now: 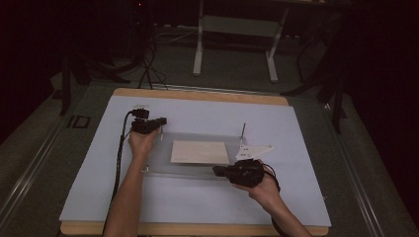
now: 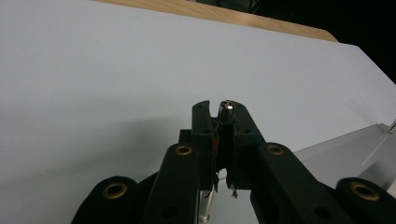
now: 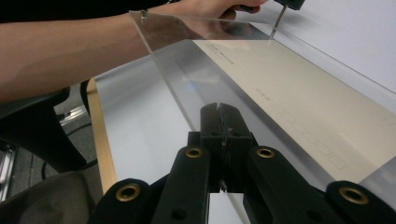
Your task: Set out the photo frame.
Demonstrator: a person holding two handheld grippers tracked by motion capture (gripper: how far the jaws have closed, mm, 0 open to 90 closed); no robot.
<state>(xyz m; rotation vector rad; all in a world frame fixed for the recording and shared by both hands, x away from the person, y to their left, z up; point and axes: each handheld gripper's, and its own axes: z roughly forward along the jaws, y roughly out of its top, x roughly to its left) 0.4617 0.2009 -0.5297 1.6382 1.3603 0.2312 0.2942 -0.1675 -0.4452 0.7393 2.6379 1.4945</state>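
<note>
**Pinch the plate by its edge and keep it level**

The clear plate (image 1: 197, 171) lay in the middle of the pale sheet (image 1: 296, 148) that covered the table, with a beige card (image 1: 200, 152) beneath or on it, I could not tell which. From the right gripper view its near left corner looked raised off the sheet.

Your right gripper (image 1: 217, 170) sat at the plate's near edge, towards the right. Its jaws were closed, and they appeared to pinch that thin edge, though the contact itself was hard to see. Your left gripper (image 1: 162, 120) was at the far left corner, with its jaws shut tight on a small metal pin (image 2: 227, 106) that it held upright. A second pin (image 1: 243, 129) stood at the far right corner.

To do this step well, you needed a deep, square bite on the plate; a grip on the very rim of slick plastic could slip. You should have kept the lift low and even so the card did not slide. The left hand's job was to hold its pin steady and vertical, since a tilted pin would likely bind against the plate's hole.
</note>
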